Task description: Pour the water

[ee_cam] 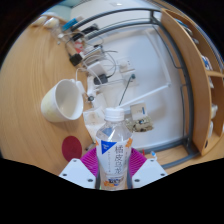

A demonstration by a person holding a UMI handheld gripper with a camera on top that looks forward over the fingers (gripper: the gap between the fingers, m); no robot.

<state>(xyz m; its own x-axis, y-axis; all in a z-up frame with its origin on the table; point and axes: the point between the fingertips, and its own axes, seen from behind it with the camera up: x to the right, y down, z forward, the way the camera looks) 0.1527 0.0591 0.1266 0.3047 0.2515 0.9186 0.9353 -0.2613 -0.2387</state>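
1. Lying on its side on the wooden table, left and well beyond the fingers: a white ceramic cup, awaiting water.
2. Gripper: clenched on a clear plastic water bottle, white cap apparently on.
3. Step judged: carrying; next calls for uncapping, righting the cup.

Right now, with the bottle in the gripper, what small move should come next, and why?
Probably carry the bottle forward and left toward the white cup. The gripper looks shut on the upright bottle, and the cup lies beyond the fingers, off to the left on the table, so pouring cannot start yet.
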